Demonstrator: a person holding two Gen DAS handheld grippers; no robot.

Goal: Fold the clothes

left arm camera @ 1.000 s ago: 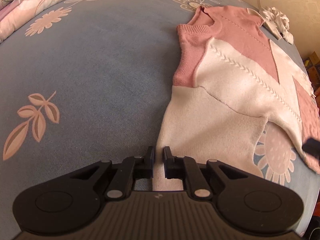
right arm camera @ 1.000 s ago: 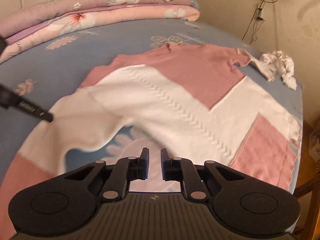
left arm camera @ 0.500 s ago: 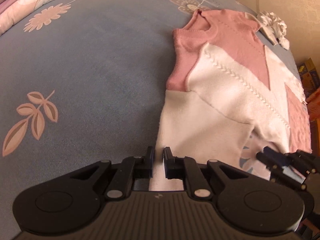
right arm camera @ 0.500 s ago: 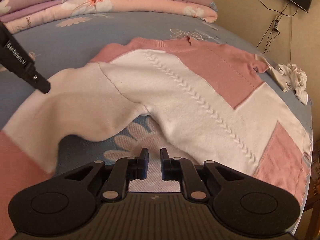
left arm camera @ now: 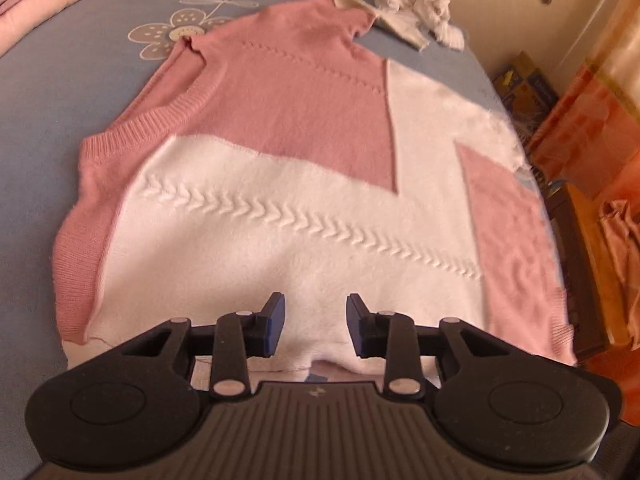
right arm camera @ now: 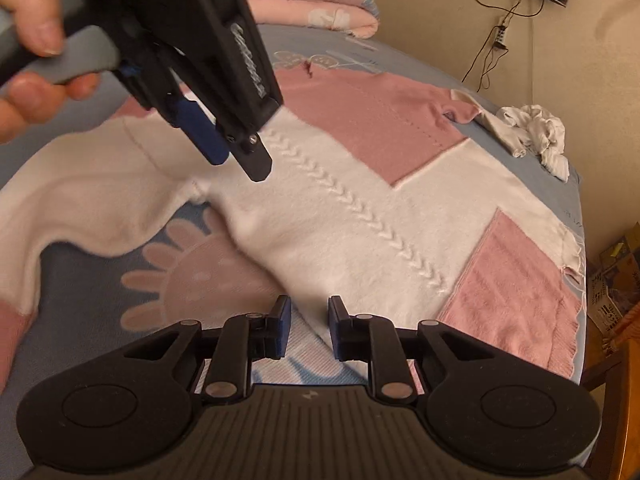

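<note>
On the blue flower-printed bed (left arm camera: 80,60) the pink-and-white knitted sweater (left arm camera: 304,216) lies spread flat, ready for folding. Both tools hover at its near edge, the left tool (left arm camera: 312,322) and right tool (right arm camera: 307,328) each opening with nothing pinched. The near hem hides beneath them, and one sleeve (right arm camera: 92,200) runs out of view on the left.

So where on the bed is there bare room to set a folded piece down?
Bare blue bedsheet lies left of the sweater, up to the stacked quilts. A smaller flower-printed patch shows under the sleeve. The right side is crowded: sweater to the edge, white crumpled cloth at the corner.
</note>
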